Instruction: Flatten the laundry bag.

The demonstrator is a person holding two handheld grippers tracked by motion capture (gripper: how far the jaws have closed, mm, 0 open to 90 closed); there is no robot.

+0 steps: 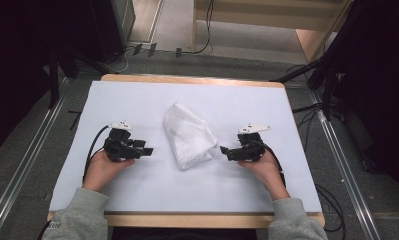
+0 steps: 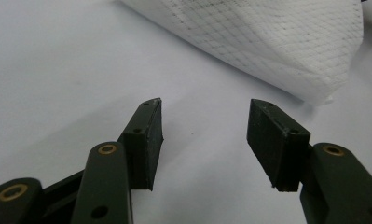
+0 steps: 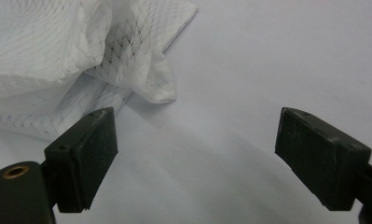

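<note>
Black jaws of our left gripper point(image 1: 148, 150) and right gripper point(image 1: 223, 149) stand spread, empty, low in frame; beyond, at centre, the white mesh cloth point(image 1: 187, 135) lies folded, ungrasped, so handling seems still ahead.

A wooden worktop point(image 1: 187, 79) carries everything; its pale timber edge shows along the far side and along the near side. A white sheet point(image 1: 137, 190) covers almost the whole top, flat and smooth, reaching close to all four edges. Directly on this sheet, about in the middle, lies a white mesh cloth point(image 1: 188, 135), folded into a rough wedge with its narrower end toward the far edge and its broader end nearer the person. In the two gripper views the cloth point(image 2: 286, 42) point(image 3: 58, 60) shows a fine net pattern, with loose, crumpled layers resting on the sheet.
</note>
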